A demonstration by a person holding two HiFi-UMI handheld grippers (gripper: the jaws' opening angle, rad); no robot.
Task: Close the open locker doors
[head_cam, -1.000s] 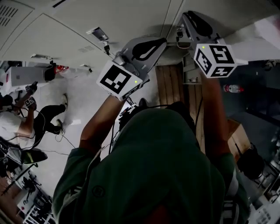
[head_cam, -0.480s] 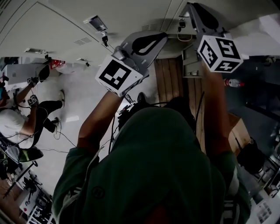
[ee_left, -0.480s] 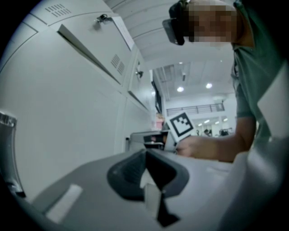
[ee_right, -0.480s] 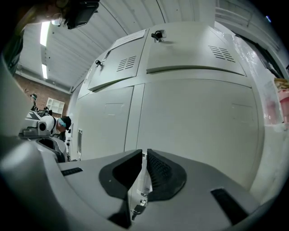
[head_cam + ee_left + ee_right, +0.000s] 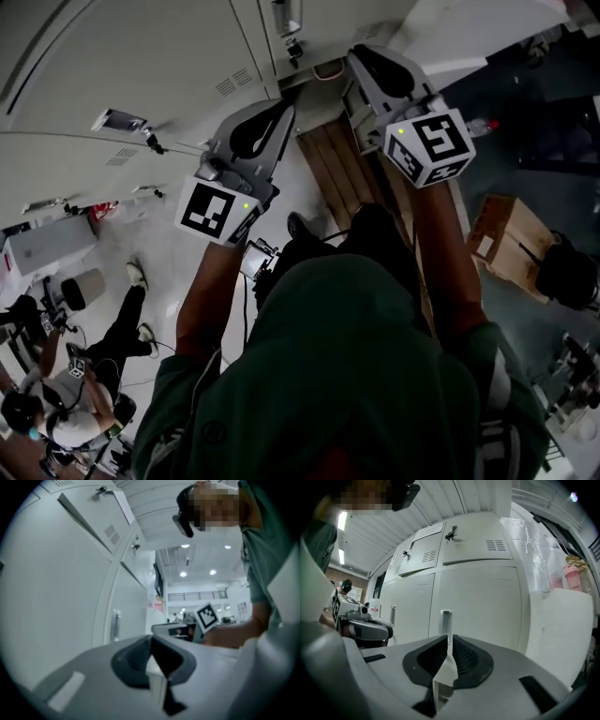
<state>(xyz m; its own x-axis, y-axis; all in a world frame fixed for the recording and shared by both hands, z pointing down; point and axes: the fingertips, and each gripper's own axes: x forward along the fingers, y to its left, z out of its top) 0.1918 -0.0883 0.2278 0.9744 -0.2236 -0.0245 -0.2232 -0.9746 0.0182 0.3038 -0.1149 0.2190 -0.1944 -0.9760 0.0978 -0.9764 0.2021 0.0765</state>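
Facing the locker bank, I am holding both tongs pressed together on nothing: left tongs [image 5: 152, 641] and right tongs [image 5: 448, 641] alike. One upper locker door [image 5: 91, 515] is standing ajar above my left tongs, its free edge jutting out from the bank, while the lower doors [image 5: 478, 606] are lying flush. I judge I am lining up the push. Next comes a flat press near the latch edge. The slatted wooden surface [image 5: 352, 173] is crowding my feet, but otherwise there is open room.
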